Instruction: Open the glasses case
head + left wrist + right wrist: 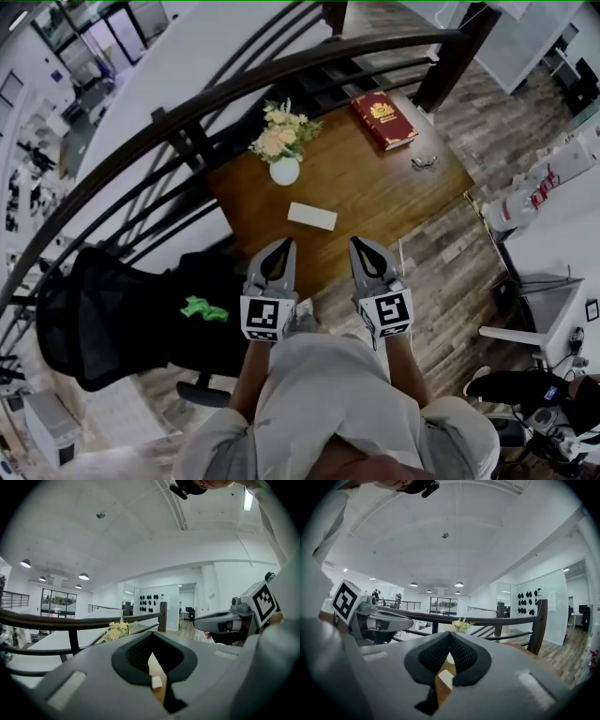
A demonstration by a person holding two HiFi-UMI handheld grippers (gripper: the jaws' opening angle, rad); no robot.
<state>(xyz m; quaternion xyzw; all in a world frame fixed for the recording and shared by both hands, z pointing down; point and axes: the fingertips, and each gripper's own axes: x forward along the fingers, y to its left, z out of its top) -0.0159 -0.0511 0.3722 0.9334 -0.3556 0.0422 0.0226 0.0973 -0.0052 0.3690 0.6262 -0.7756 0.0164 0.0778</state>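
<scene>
Brown wooden table (375, 192), four things on it.
Vase of flowers (284, 171), red book (383, 119), white case (312, 216) and glasses (424, 162) lie apart.

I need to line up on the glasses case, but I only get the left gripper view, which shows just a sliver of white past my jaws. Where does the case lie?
Observer: The white glasses case lies flat on the wooden table. It is ahead and slightly right of the left gripper, and nearer to it than the flower vase.
Operator: Is anything close enough to it that I could knock?
Observer: No. A red book sits at the table's far right corner, well apart from the case.
Operator: And the glasses themselves?
Observer: The glasses lie near the table's right edge, also apart from the case.
</scene>
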